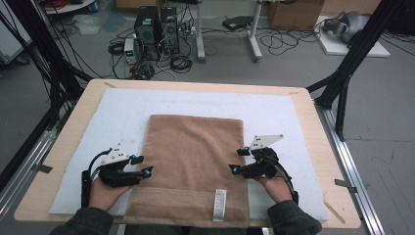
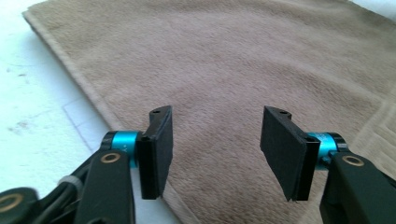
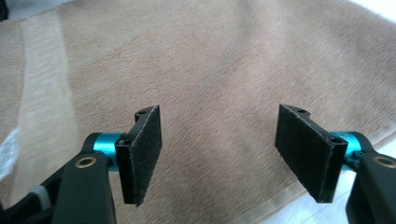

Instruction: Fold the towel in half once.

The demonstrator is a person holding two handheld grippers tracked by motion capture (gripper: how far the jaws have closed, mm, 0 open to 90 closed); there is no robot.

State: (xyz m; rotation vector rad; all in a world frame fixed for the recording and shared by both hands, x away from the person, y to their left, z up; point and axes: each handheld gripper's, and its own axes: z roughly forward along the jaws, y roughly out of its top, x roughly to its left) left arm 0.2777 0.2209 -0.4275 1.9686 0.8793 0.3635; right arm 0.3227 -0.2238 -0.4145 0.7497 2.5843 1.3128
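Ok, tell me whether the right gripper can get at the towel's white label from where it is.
Probably yes: the right gripper is open at the towel edge, and nothing lies between it and the label.

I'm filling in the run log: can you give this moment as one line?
left hand-held gripper: open, at towel's left edge | right hand-held gripper: open, at right edge | brown towel: folded, flat on white mat, released
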